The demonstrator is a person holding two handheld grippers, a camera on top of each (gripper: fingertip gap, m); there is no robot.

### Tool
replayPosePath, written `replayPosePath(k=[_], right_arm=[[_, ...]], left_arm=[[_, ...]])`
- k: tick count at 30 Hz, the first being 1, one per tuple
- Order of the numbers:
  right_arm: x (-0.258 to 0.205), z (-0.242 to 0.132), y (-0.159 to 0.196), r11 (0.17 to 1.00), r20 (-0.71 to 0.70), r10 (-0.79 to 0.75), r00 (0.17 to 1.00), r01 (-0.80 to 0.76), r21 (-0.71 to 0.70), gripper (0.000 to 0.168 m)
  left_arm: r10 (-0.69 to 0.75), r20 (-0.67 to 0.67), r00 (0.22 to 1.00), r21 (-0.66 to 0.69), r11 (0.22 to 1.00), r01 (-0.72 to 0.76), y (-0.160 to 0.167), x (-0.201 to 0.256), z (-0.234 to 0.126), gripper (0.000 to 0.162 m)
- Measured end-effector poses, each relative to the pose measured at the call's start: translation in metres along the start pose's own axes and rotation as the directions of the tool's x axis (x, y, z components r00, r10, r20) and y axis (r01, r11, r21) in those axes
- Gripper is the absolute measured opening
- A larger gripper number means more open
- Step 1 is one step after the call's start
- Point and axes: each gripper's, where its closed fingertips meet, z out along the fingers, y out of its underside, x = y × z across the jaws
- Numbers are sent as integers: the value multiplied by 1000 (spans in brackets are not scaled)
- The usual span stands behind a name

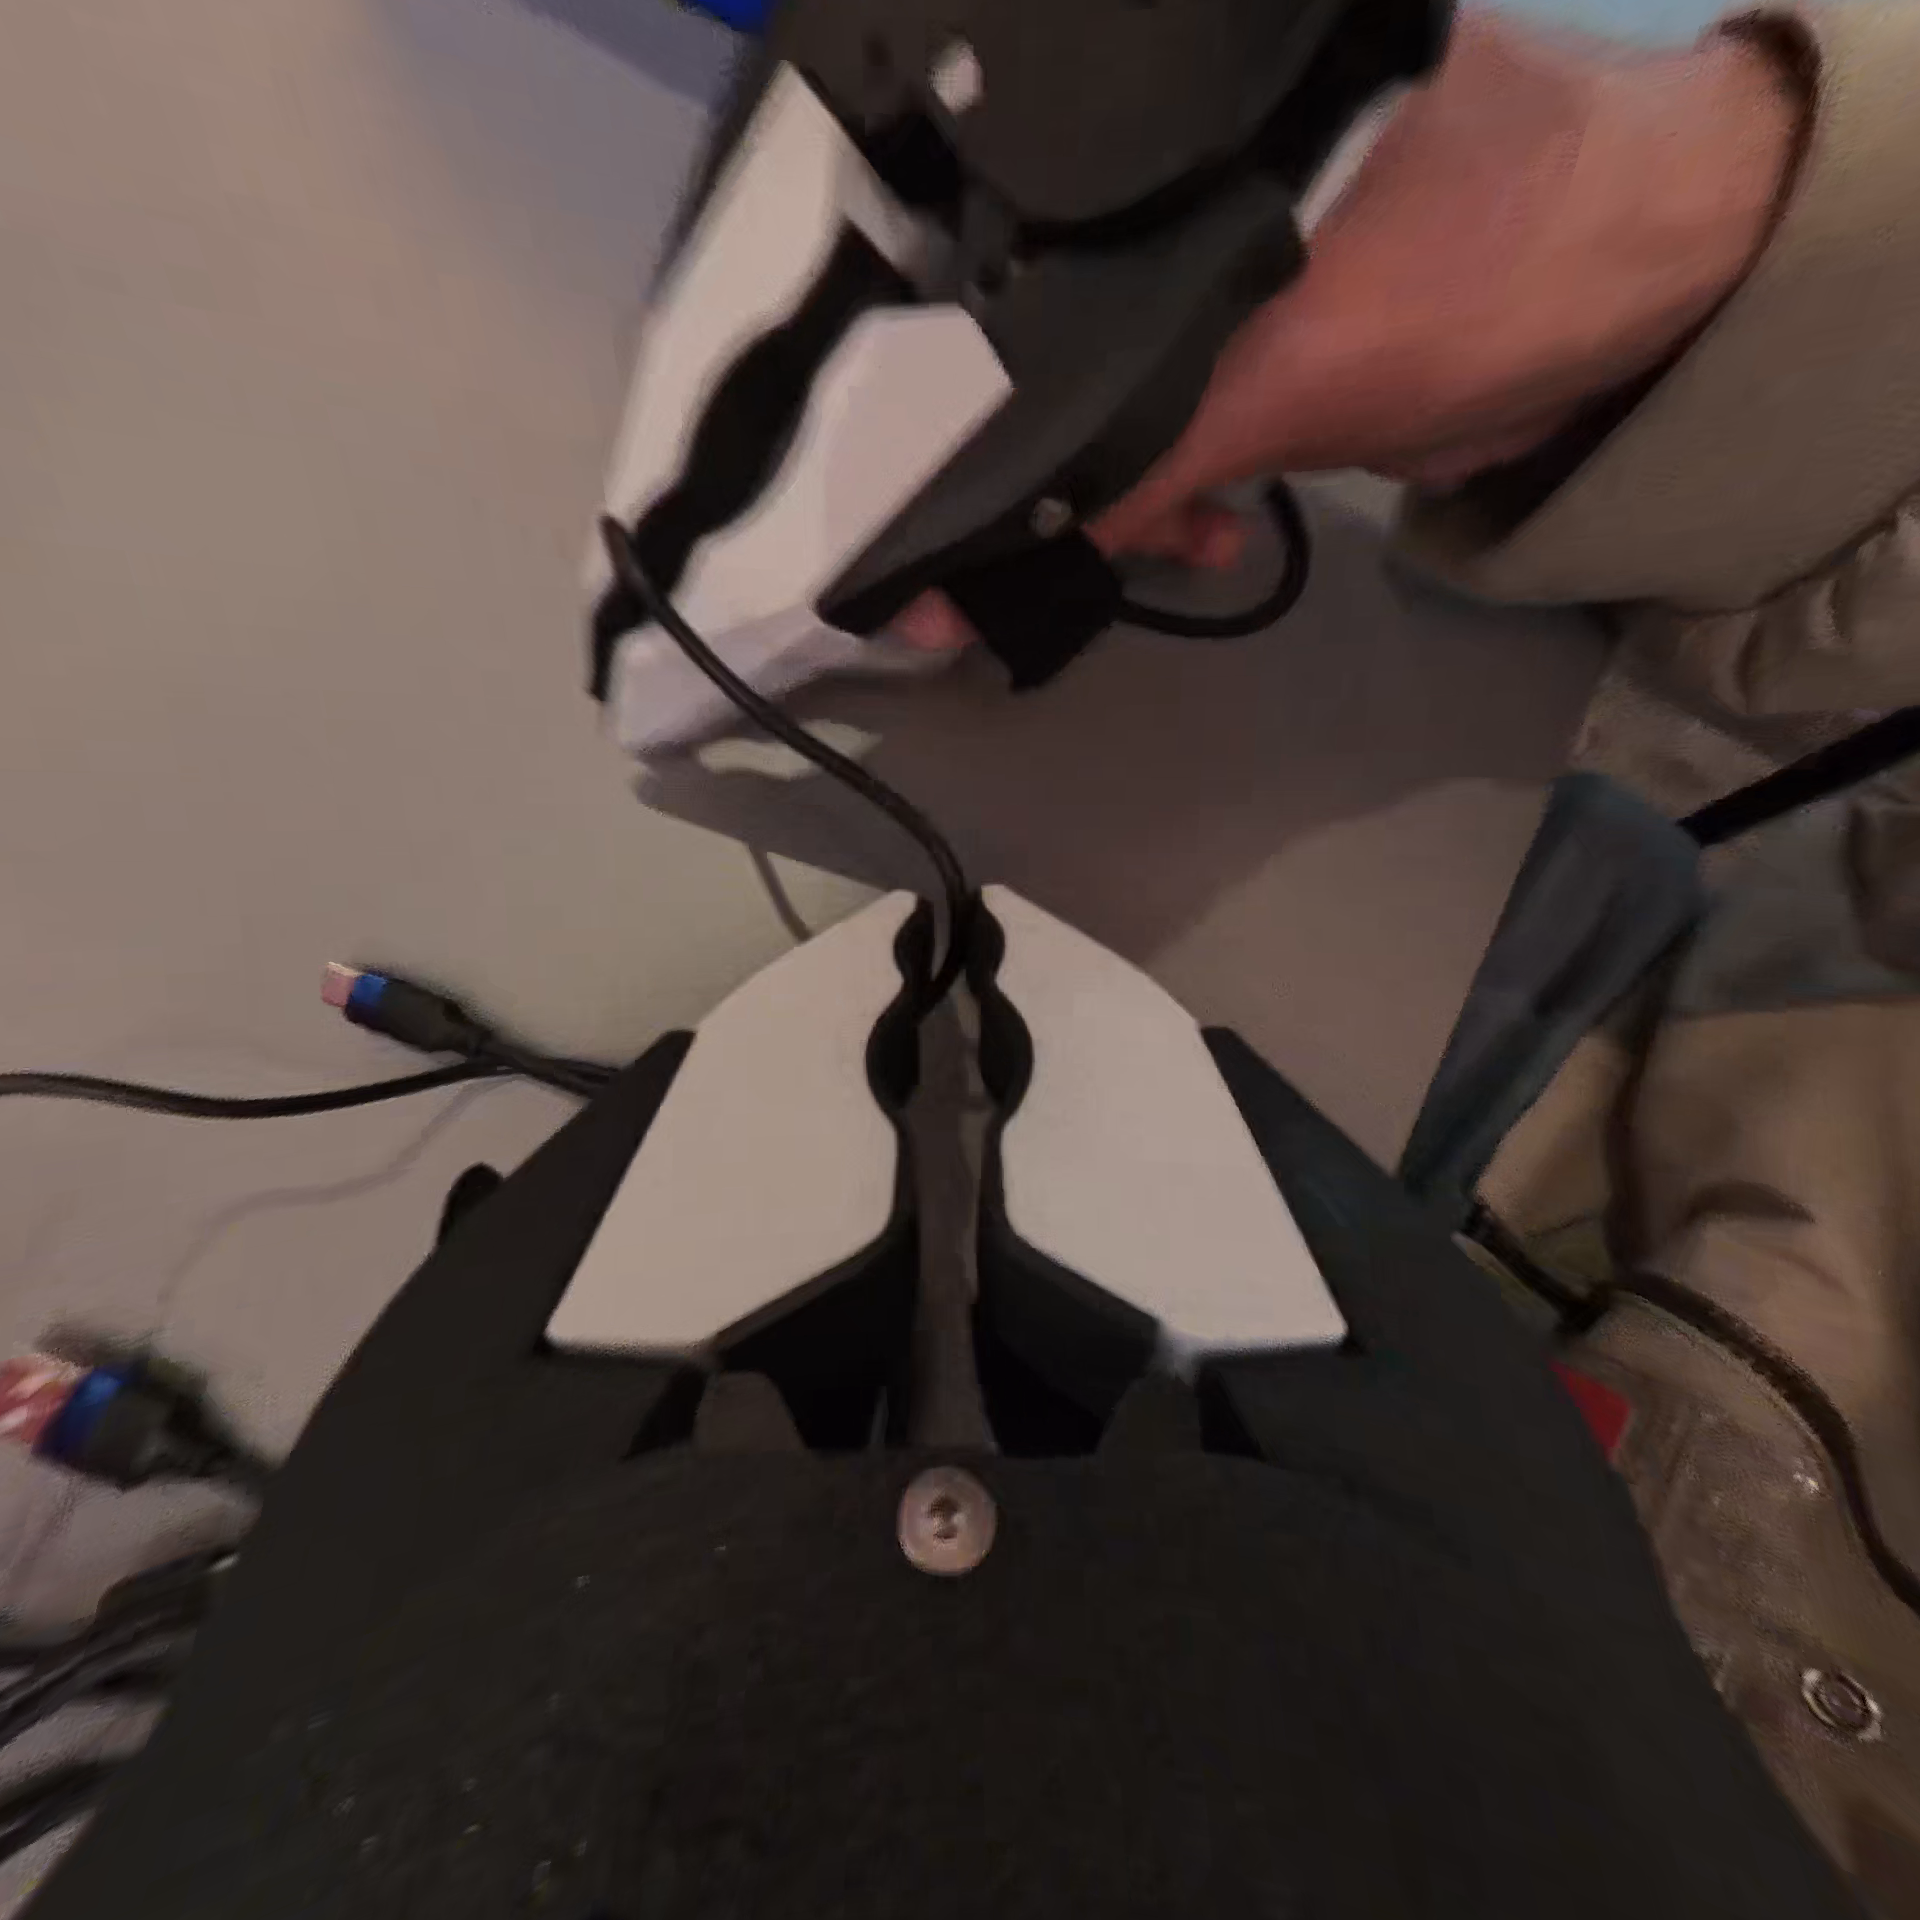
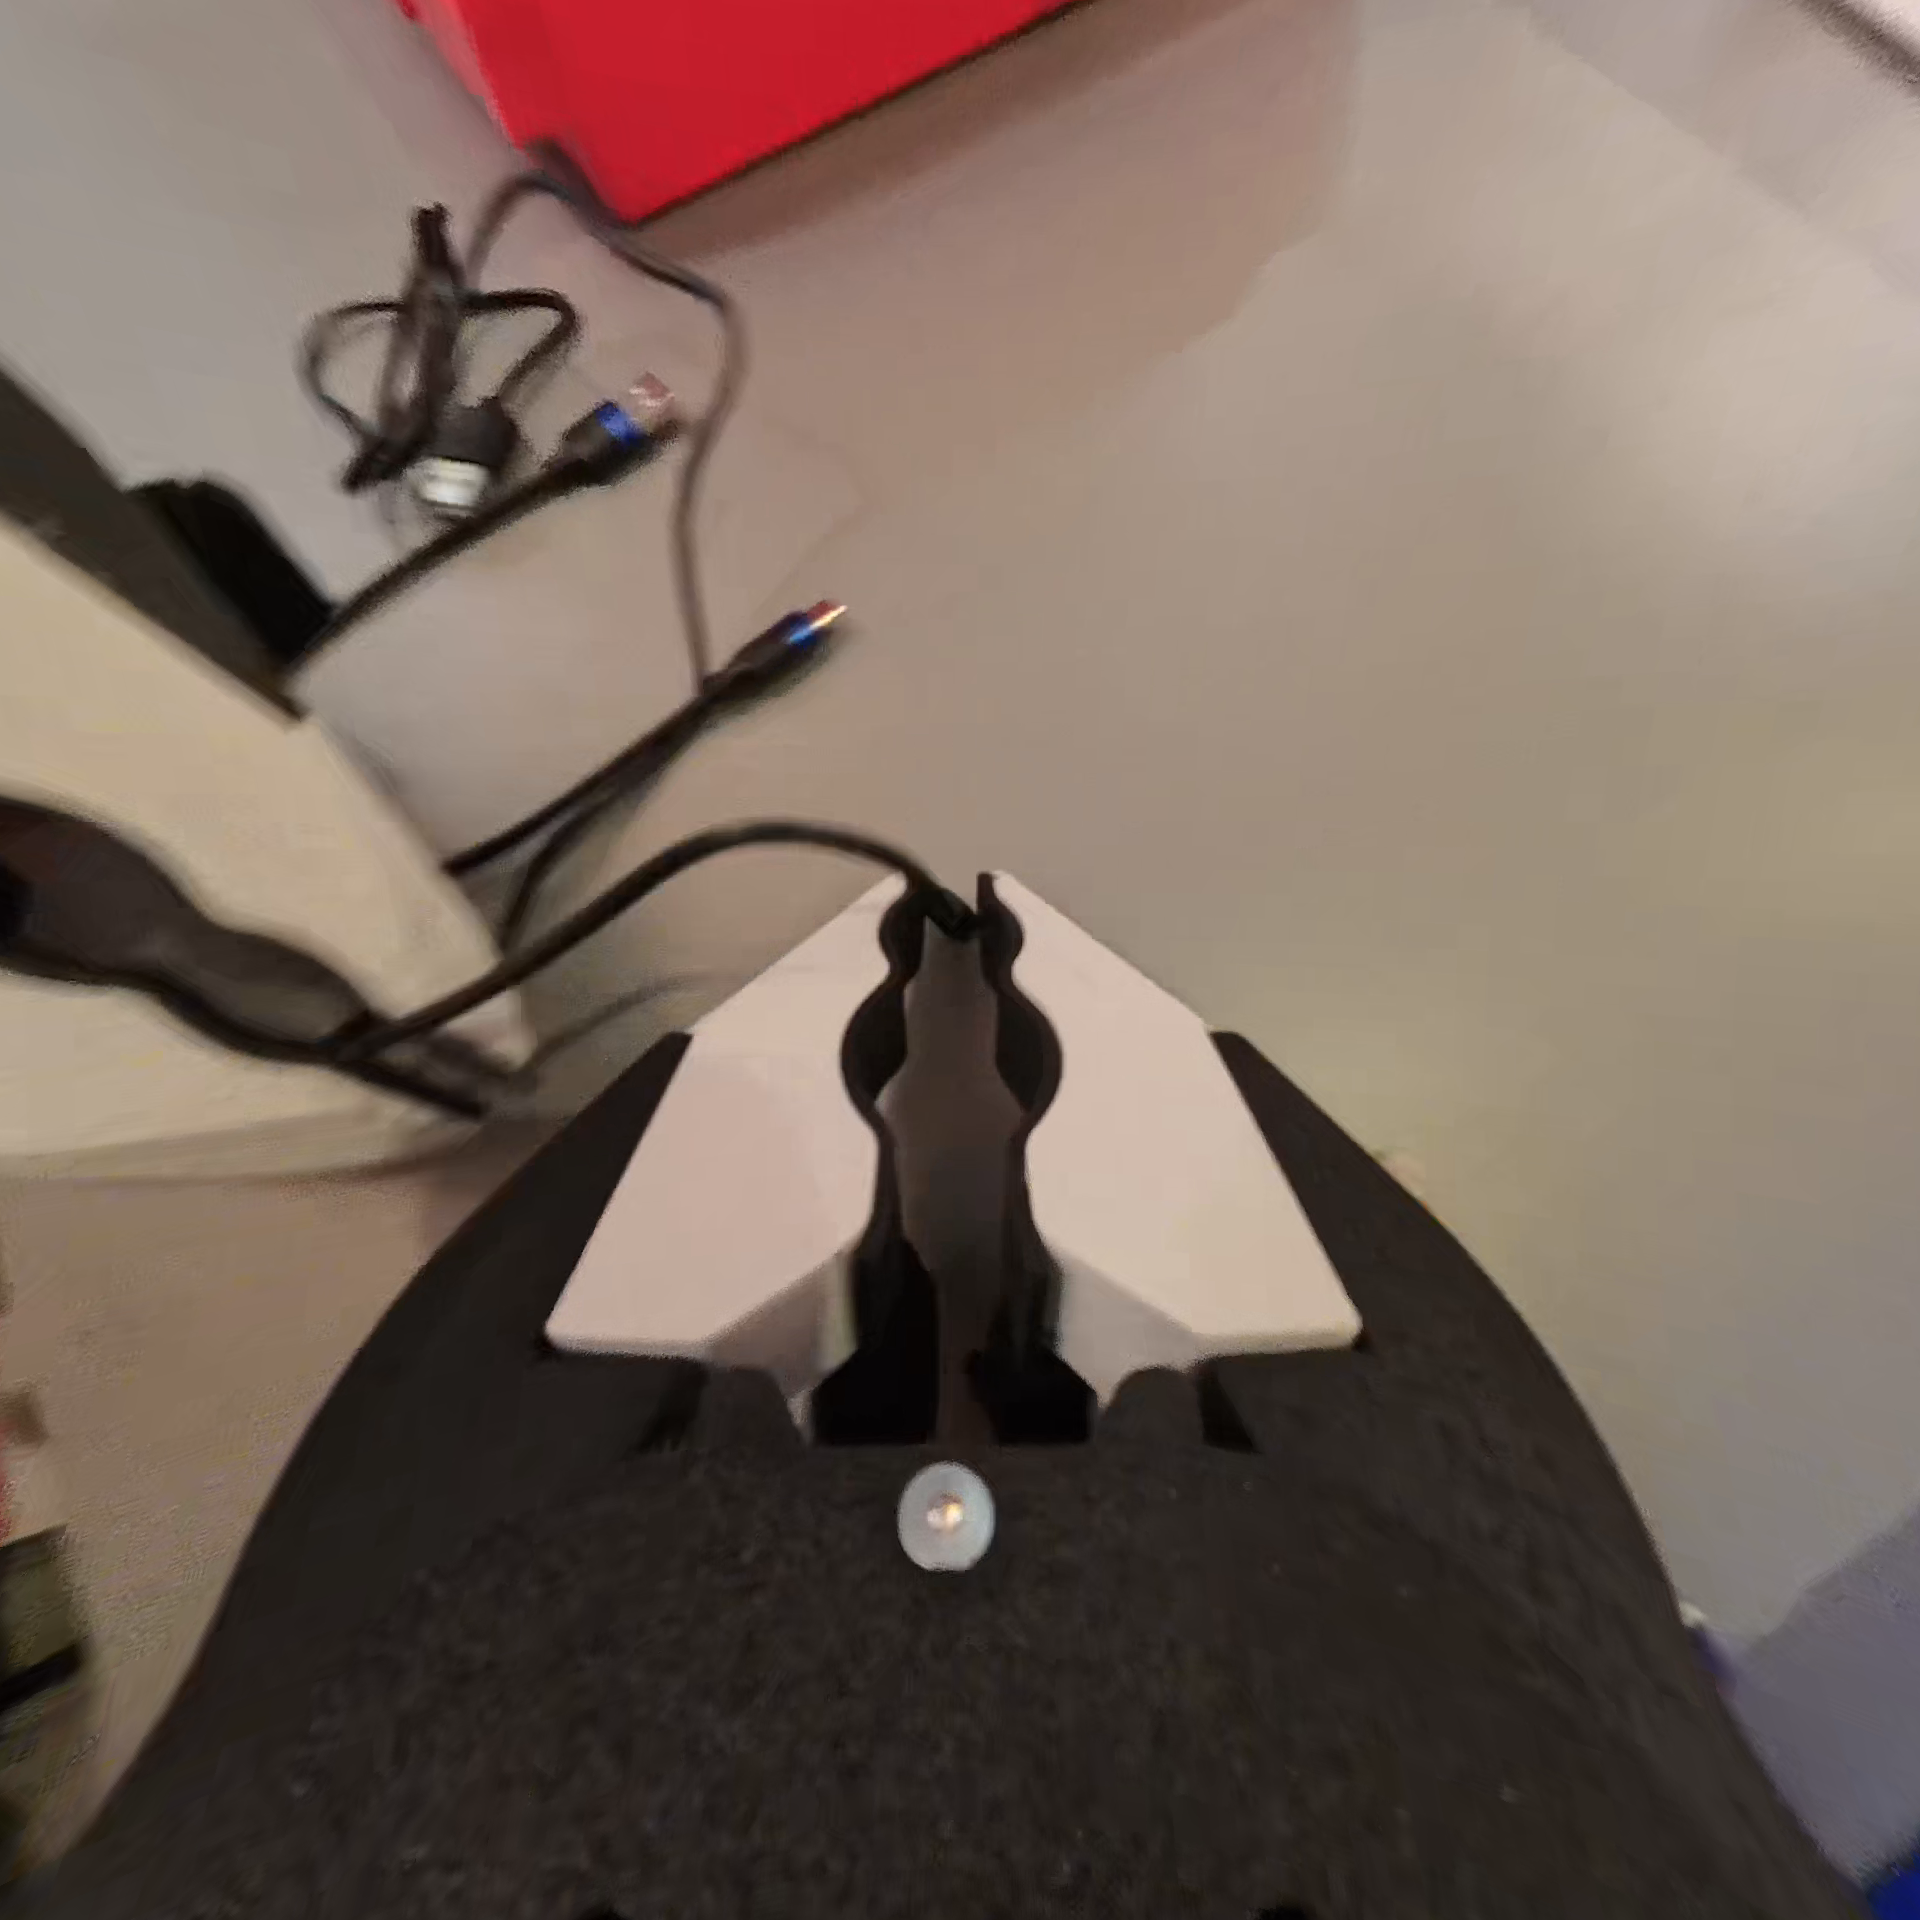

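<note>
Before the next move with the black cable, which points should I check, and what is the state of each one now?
1. Left gripper shut on black cable: ok.
2. Right gripper pinching the same cable at its tips: ok.
3. Cable span between grippers slack, not taut: ok.
4. Blue-collared plug lying free on the table: ok.
5. Cable bundle untangled from the held cable: cannot tell.
6. Sharp pictures: not ok, both blurred.

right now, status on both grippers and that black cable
Left gripper shut on black cable. Right gripper shut on same cable, short span between. Loose blue-tipped plugs lying nearby on grey surface.
</note>
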Motion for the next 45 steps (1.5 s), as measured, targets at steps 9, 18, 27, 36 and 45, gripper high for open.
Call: replayPosePath(k=[9,18,27,36,45], right_arm=[[34,-7,7,907,-368,-421,829,397,-144,10],[3,-85,-15,960,-146,-84,986,119,252,20],[-26,-27,-32,946,204,212,956,-253,201,17],[-6,-29,34,997,-101,77,992,-79,-14,0],[27,-78,-3,959,-126,179,976,-145,244,0]], left_arm=[[40,2,999,-95,995,-39,16,11,13,2],[-14,-22,1000,-101,995,12,18,6,13,2],[12,-16,1000,-112,994,-14,18,6,16,2],[-43,0,999,-99,994,43,18,4,16,2],[-78,-9,997,-87,993,77,16,3,16,1]])
